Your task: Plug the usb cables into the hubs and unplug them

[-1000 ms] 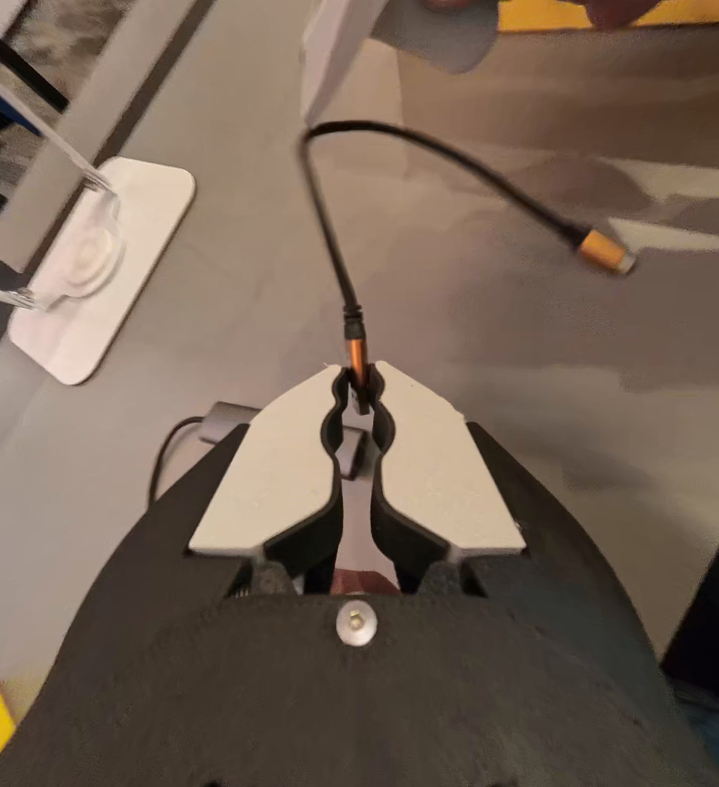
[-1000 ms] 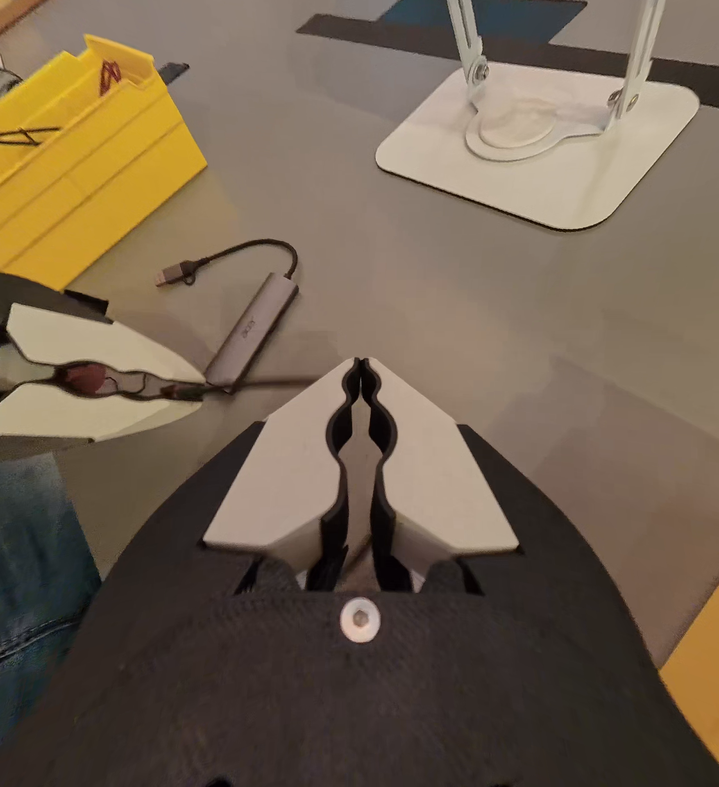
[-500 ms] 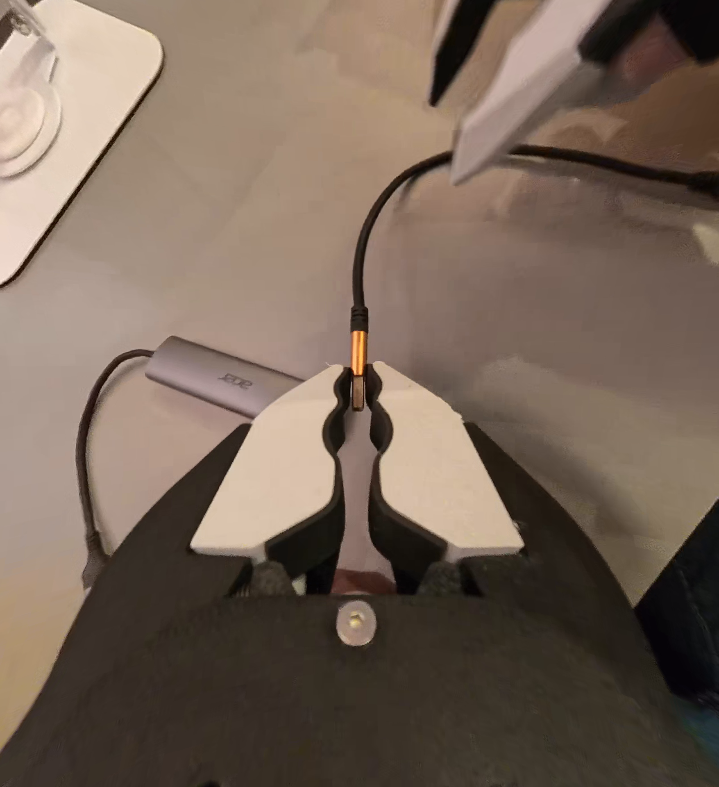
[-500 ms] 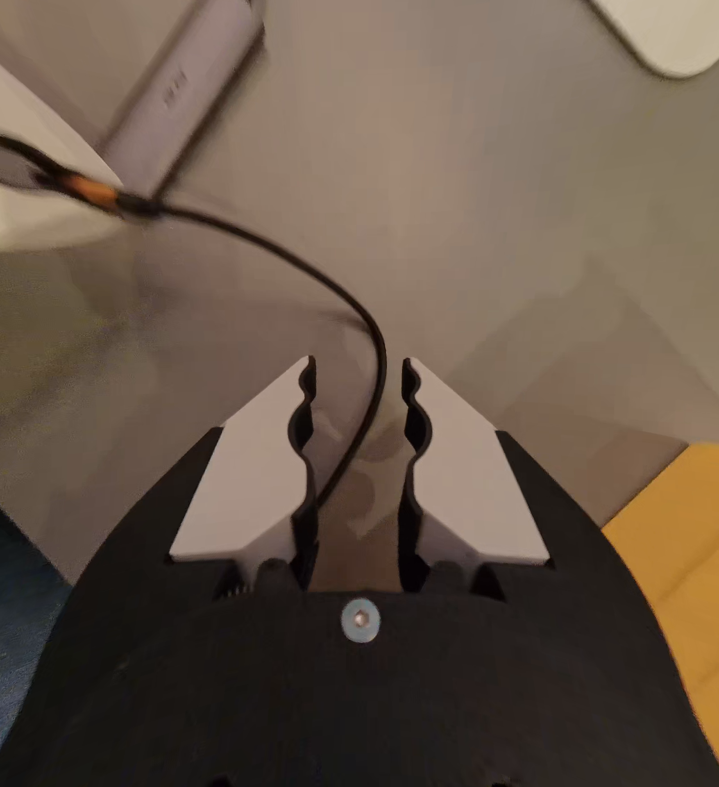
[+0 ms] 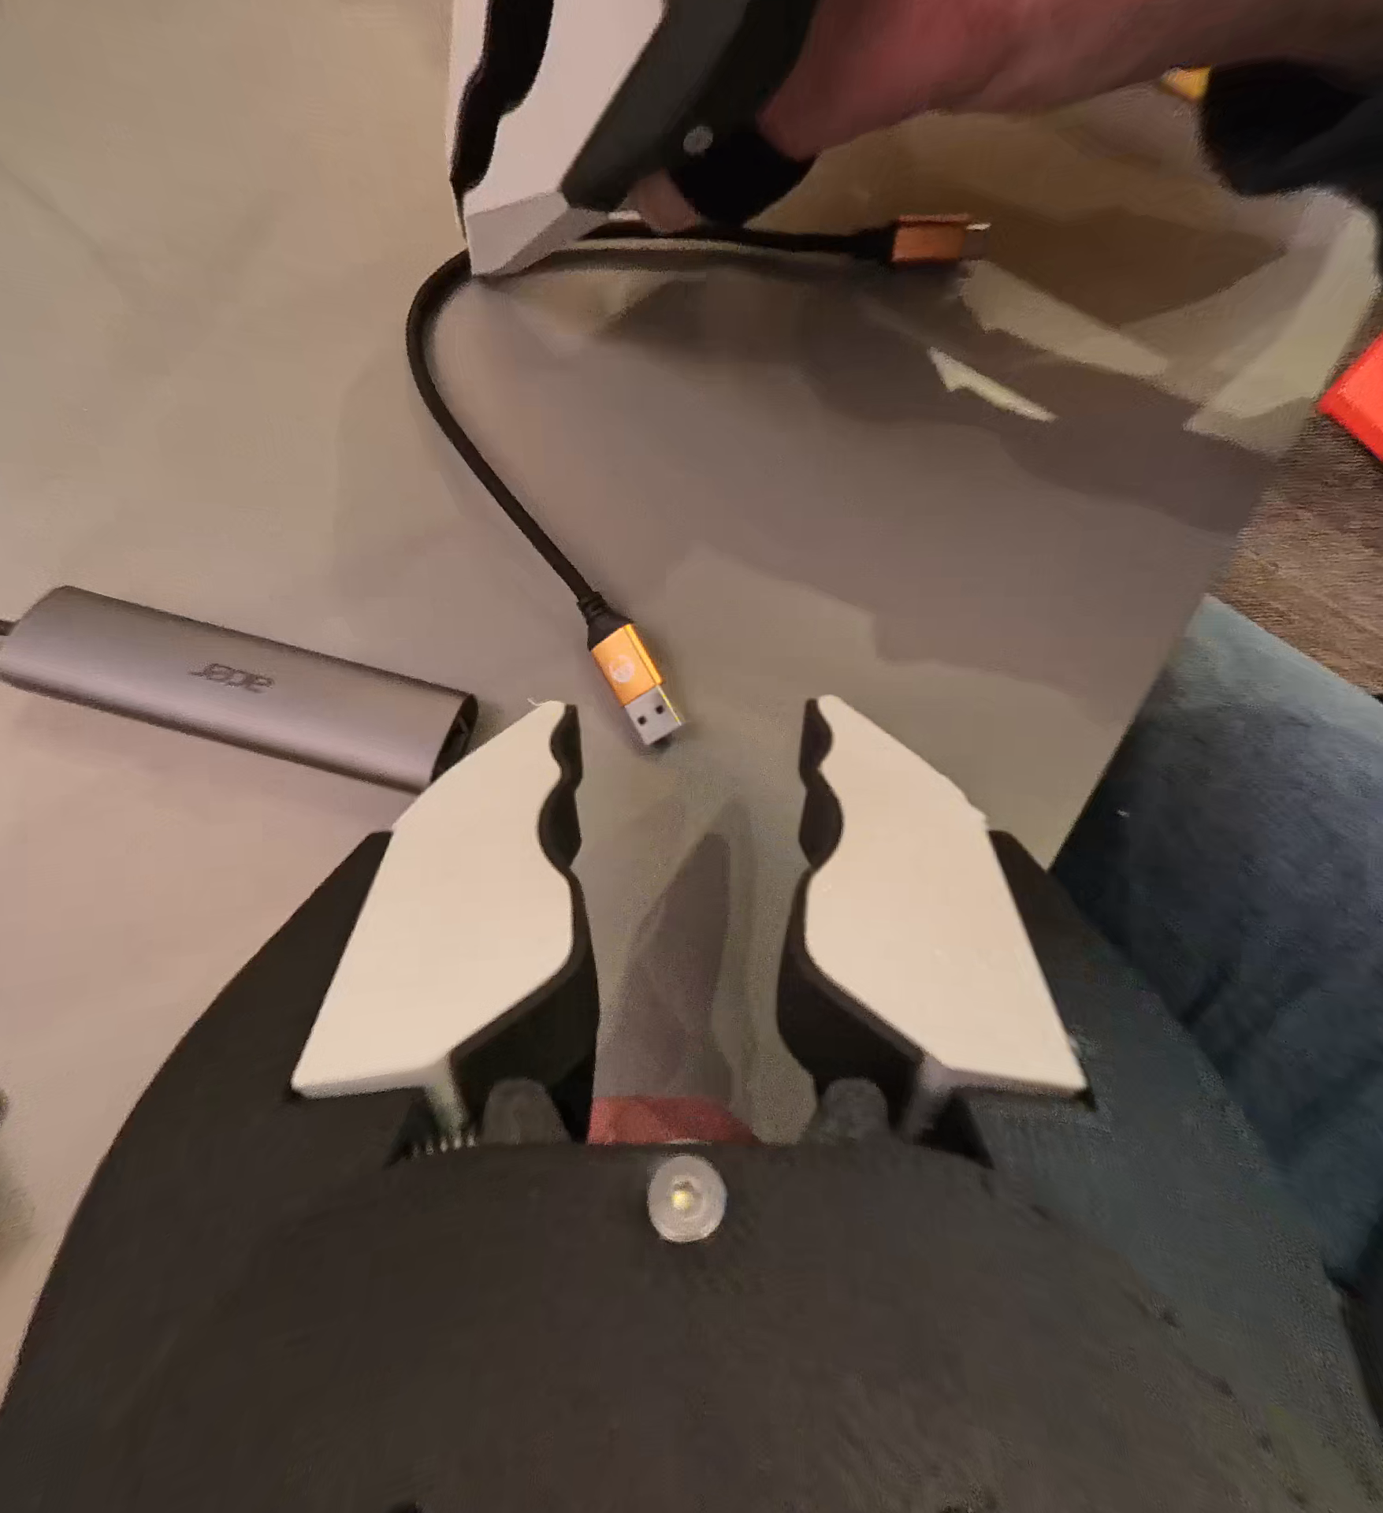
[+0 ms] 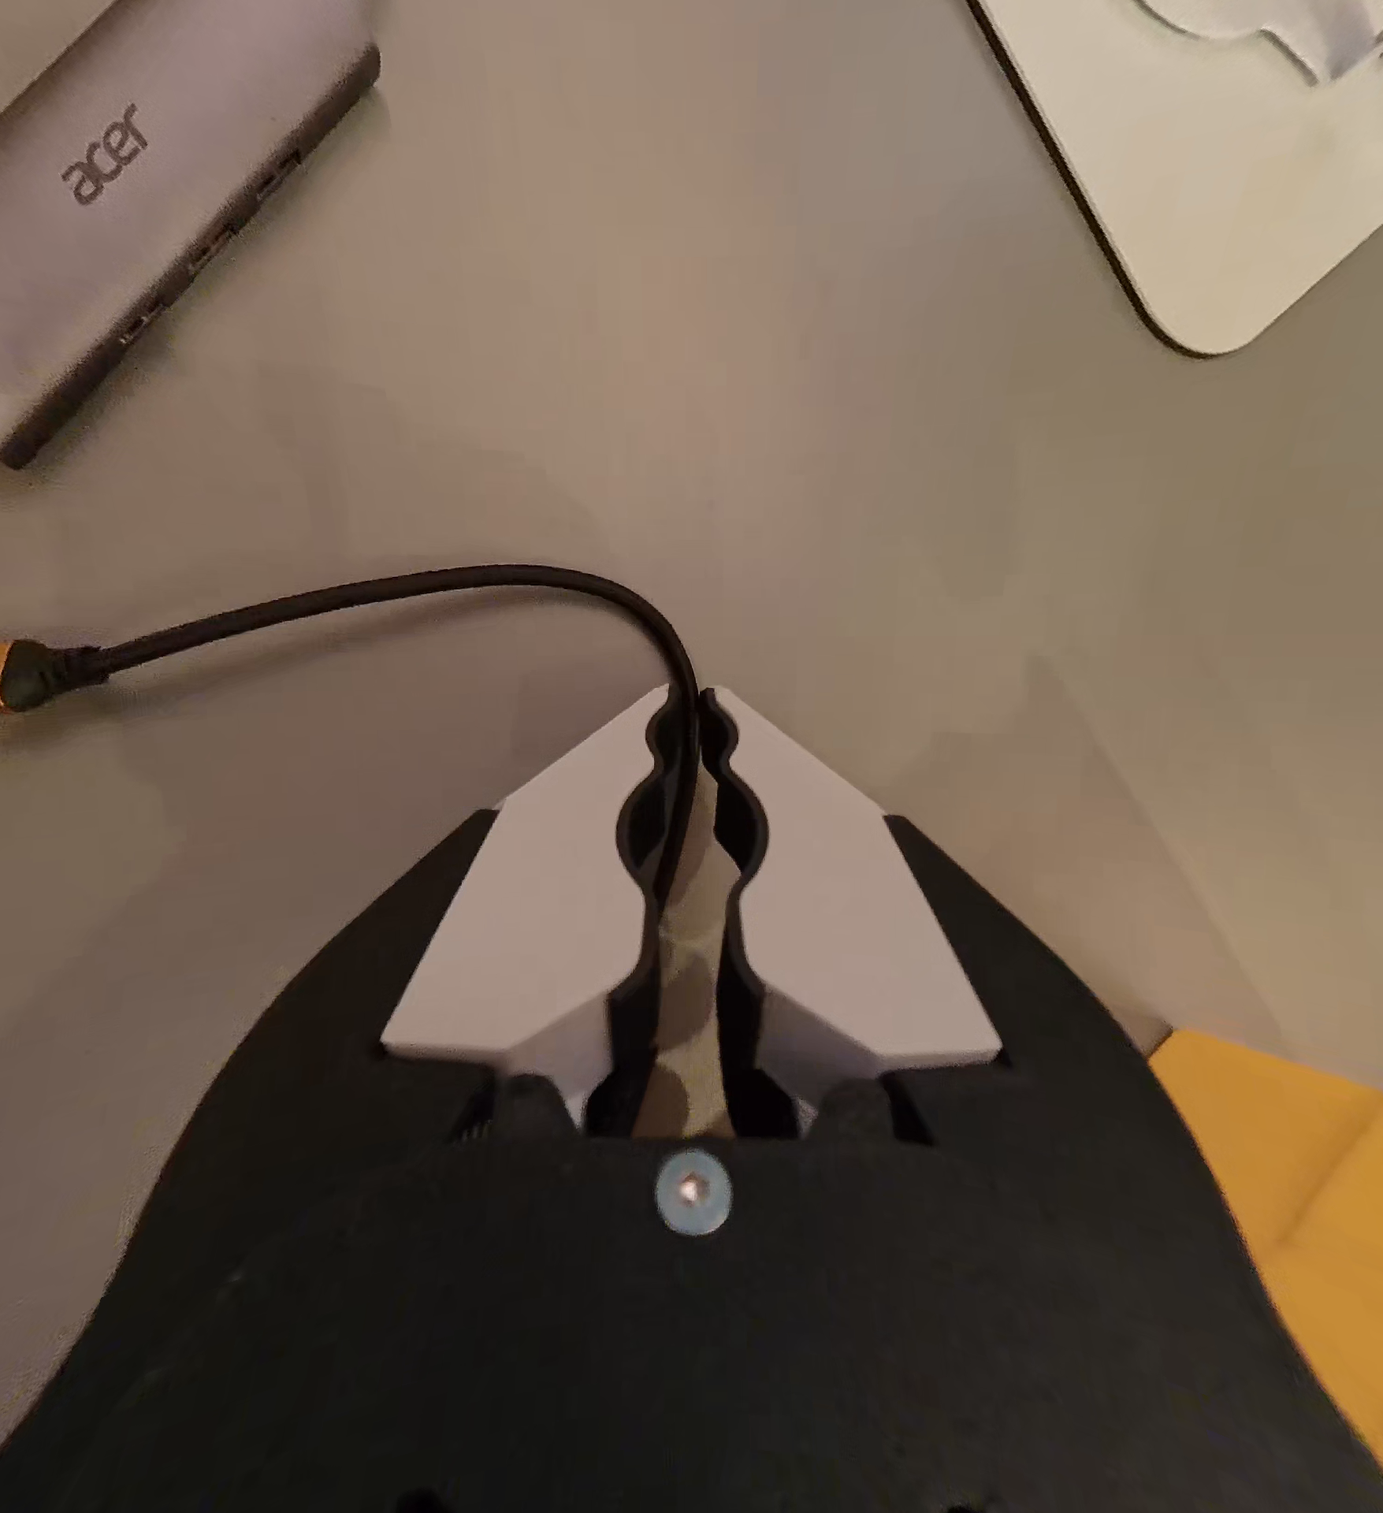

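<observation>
Left hand-held gripper (image 5: 688, 720) spread, empty; orange plug (image 5: 635, 684) lies on the table (image 5: 180, 368) just ahead of its fingertips, between them, long axis tilted slightly left of the finger line, metal tip toward the gripper. Hub (image 5: 229, 688) just left of the left finger, long axis crosswise, end port beside the fingertip. Right hand-held gripper (image 6: 684, 704) pinching the cable (image 6: 426, 591) mid-length. Judgement: left is nearer the plug; regrasp, then turn it toward the hub.
</observation>
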`<state>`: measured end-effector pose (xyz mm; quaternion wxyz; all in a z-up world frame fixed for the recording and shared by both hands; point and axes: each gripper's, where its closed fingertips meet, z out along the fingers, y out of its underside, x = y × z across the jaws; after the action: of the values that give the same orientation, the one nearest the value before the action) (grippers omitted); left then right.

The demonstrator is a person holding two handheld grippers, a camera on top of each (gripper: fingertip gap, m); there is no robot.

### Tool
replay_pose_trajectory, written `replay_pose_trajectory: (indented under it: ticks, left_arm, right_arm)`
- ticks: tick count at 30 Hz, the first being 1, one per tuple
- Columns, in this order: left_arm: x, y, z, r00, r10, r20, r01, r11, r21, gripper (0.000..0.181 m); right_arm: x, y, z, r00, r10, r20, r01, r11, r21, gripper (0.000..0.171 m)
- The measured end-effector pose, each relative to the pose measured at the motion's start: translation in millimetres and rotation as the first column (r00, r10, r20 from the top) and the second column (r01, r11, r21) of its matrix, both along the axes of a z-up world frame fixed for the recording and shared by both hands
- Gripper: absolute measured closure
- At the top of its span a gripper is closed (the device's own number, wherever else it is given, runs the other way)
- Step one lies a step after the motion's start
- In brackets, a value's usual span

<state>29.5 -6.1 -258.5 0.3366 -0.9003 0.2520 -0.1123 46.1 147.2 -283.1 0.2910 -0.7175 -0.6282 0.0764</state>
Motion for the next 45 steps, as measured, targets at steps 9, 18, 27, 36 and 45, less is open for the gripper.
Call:
replay_pose_trajectory:
  ticks: [9, 18, 27, 36, 45]
  left_arm:
    - [-113.2, -51.3, 15.0, 0.983, 0.049, -0.18, -0.066, 0.993, -0.093, 0.136]
    - [-124.9, -82.3, -27.6, 0.963, 0.014, -0.271, -0.052, 0.99, -0.135, 0.153]
    - [-126.1, -68.1, -23.2, 0.959, 0.057, -0.276, -0.069, 0.997, -0.034, 0.181]
    - [-81.8, -27.8, 57.1, 0.969, 0.2, 0.145, -0.235, 0.926, 0.295, 0.181]
    - [-54.0, -15.2, 84.7, 0.952, 0.164, 0.257, -0.26, 0.879, 0.401, 0.181]
  right_arm:
    - [0.1, -11.0, 23.0, 0.995, 0.011, -0.103, -0.01, 1.0, 0.008, 0.158]
    - [-30.4, -92.2, 56.0, 0.956, 0.161, -0.245, -0.178, 0.983, -0.05, 0.164]
    - [-42.9, -135.3, 65.5, 0.92, 0.208, -0.332, -0.258, 0.959, -0.115, 0.163]
    - [-74.9, -174.0, 93.8, 0.735, -0.116, -0.669, -0.307, 0.822, -0.48, 0.156]
    - [-74.6, -166.7, 120.5, 0.59, -0.272, -0.76, -0.378, 0.739, -0.558, 0.171]
